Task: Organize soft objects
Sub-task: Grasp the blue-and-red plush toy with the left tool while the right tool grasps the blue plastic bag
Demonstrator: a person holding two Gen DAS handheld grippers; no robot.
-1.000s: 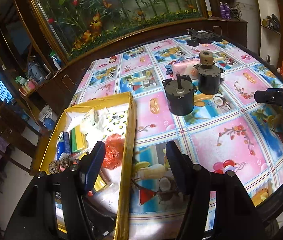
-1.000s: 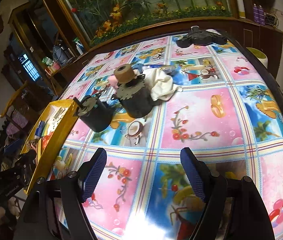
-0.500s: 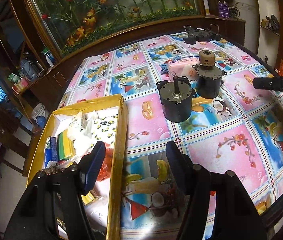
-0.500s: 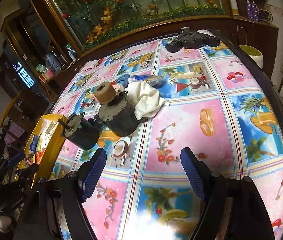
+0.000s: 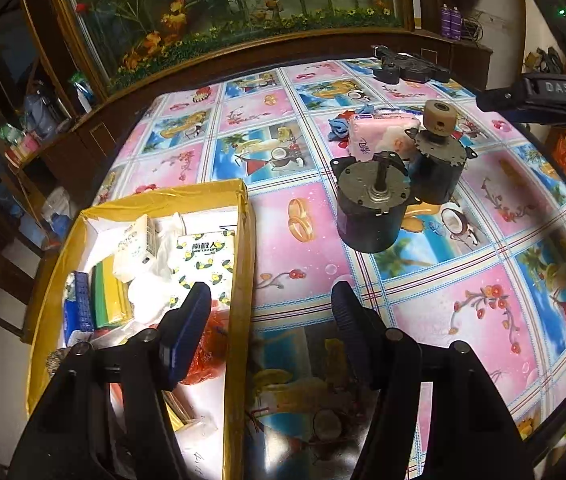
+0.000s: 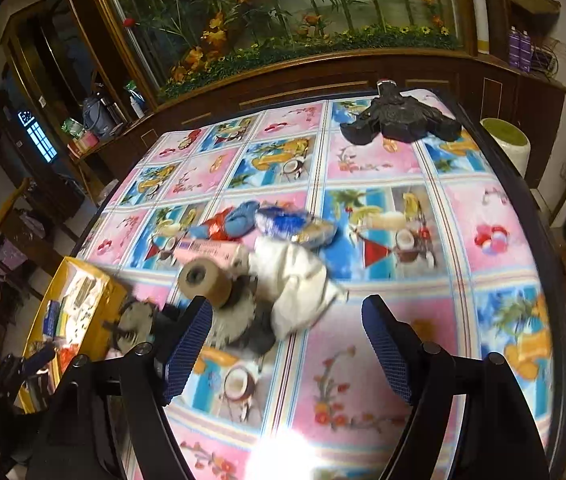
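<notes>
A yellow box [image 5: 243, 248] at the table's left edge holds tissue packs, sponges and a red bag; it also shows in the right wrist view [image 6: 115, 292]. My left gripper [image 5: 267, 312] is open and empty, straddling the box's right wall. My right gripper [image 6: 287, 344] is open and empty, just short of a white cloth [image 6: 299, 284]. A pink tissue pack [image 5: 379, 136] and a blue cloth [image 5: 337, 124] lie behind two motors. In the right wrist view the blue cloth [image 6: 239, 220] and a blue wrapped pack [image 6: 295, 224] lie beyond the white cloth.
Two dark motors [image 5: 371, 208] [image 5: 439, 168] stand mid-table, beside the white cloth; one carries a tan spool [image 6: 203, 280]. A black star-shaped part [image 6: 399, 120] lies at the far edge. A wooden cabinet with a planted display runs behind the table.
My right gripper has moved forward toward the white cloth and motors. My left gripper has pulled back and risen, showing more of the box. Both stayed open.
</notes>
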